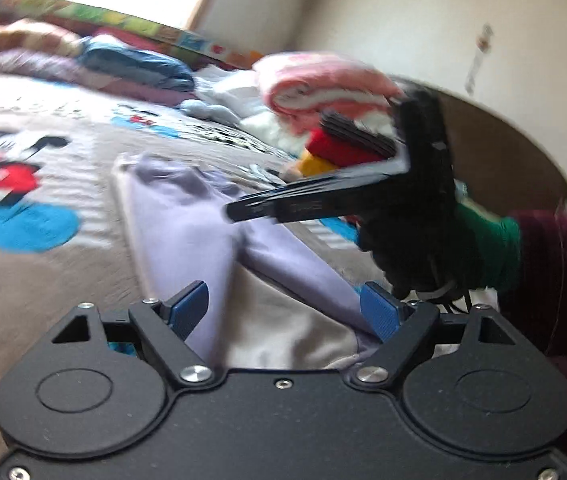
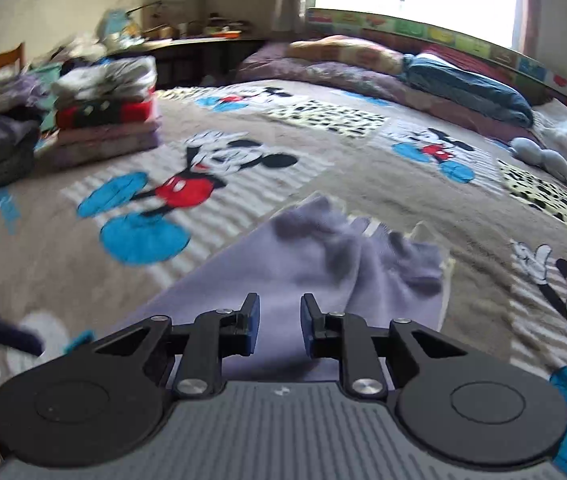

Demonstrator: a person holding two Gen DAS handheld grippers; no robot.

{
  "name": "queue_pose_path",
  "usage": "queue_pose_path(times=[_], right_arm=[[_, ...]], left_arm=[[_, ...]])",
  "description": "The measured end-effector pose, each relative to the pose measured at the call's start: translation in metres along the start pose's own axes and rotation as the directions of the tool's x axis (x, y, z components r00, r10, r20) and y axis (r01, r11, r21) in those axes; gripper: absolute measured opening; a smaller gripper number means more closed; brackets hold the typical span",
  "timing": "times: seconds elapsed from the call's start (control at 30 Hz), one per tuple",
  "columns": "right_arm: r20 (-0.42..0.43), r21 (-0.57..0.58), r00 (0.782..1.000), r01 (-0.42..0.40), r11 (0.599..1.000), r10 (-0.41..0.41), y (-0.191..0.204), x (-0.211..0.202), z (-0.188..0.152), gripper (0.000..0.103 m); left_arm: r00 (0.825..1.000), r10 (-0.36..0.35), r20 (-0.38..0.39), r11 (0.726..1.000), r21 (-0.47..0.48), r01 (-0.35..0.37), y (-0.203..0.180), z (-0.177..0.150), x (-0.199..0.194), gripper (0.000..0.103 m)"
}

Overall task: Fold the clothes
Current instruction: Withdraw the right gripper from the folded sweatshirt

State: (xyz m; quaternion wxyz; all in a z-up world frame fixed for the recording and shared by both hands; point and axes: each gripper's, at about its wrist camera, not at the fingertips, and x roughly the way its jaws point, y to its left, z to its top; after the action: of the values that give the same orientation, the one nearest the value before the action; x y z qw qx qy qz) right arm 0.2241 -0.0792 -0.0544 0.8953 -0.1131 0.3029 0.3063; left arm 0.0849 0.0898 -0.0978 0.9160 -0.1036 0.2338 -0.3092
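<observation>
Both the left gripper [image 1: 283, 308] and right gripper [image 2: 279, 330] hover with jaws apart and empty over the lilac garment [image 2: 303, 264], spread on the Mickey Mouse bedspread [image 2: 243, 184] ready for folding.

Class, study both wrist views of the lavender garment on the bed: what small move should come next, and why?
Probably close the left gripper on the lavender garment: its jaws stand wide with cloth between them, unpinched, while the right gripper has a gap and grips nothing.
</observation>
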Motion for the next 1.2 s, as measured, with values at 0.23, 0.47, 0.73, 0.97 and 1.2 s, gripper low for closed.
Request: queue_pose_path(times=[0.23,0.47,0.73,0.97,1.2], right_arm=[[-0.114,0.092,0.993,0.030,0.995,-0.020,-0.009,0.030,-0.024,0.032],[-0.090,0.063,0.996,0.019,0.998,-0.014,0.005,0.027,-0.025,0.032],[0.014,0.126,1.000,0.011,0.992,-0.013,0.009,-0.019,-0.038,0.032],[0.107,0.176,0.991,0.057,0.983,-0.077,0.000,-0.096,-0.096,0.038],[0.144,0.037,0.983,0.110,0.993,-0.115,0.023,-0.136,-0.144,0.044]], left_arm=[[0.990,0.074,-0.120,0.996,0.065,-0.066,-0.002,-0.013,0.027,0.084],[0.994,0.073,-0.082,0.995,-0.060,-0.078,0.014,-0.019,0.030,0.084],[0.996,0.083,0.036,0.989,-0.124,-0.078,0.006,-0.015,-0.003,0.084],[0.983,0.172,0.071,0.985,-0.032,-0.170,-0.004,-0.013,-0.022,0.084],[0.965,0.256,0.062,0.942,0.205,-0.264,-0.029,-0.023,-0.042,0.084]])
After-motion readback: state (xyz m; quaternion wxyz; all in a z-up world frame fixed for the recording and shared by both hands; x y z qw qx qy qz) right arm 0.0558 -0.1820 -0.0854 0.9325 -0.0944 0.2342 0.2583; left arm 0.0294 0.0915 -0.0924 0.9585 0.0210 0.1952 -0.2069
